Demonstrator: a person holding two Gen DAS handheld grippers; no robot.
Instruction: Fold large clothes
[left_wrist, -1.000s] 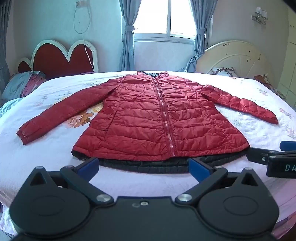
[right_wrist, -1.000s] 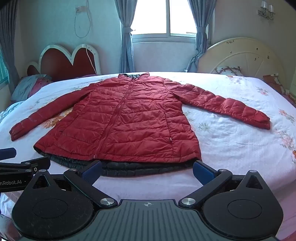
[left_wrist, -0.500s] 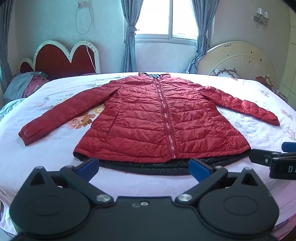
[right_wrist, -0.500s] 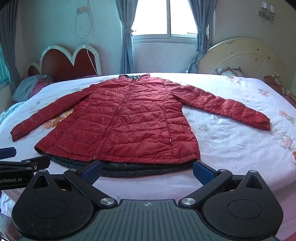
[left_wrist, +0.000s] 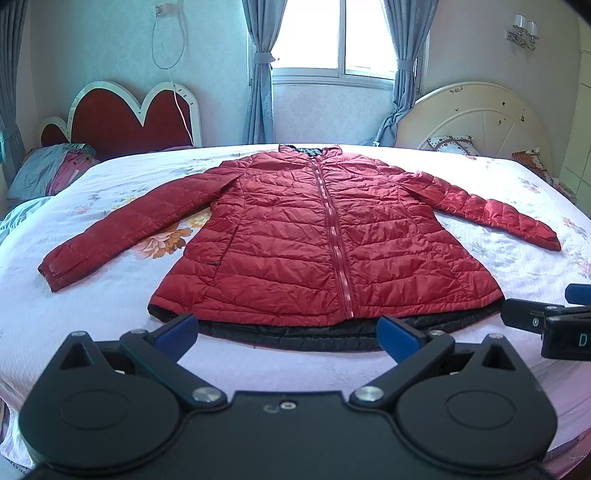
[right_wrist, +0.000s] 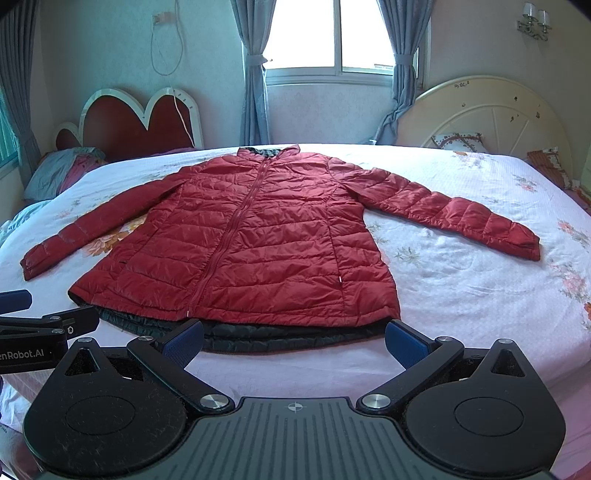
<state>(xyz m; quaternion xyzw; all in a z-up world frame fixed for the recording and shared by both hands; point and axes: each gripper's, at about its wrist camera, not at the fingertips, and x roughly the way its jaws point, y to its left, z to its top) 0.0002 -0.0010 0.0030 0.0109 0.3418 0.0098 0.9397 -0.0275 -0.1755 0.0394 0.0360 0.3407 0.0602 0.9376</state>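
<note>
Left gripper (left_wrist: 287, 330): matte black body, two round hinge discs, silver pivot screws, blue pads on the jaws. Right gripper (right_wrist: 294, 338): same black build, ribbed centre plate with crosshair mark, blue pads, silver screws; white lettering "enRobot.AI" on the neighbouring unit's side.

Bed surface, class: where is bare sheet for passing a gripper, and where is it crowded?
Free: the sheet between the red jacket body and its right sleeve, and the strip below the hem. Crowded: the pillows by the heart-shaped headboard.
</note>
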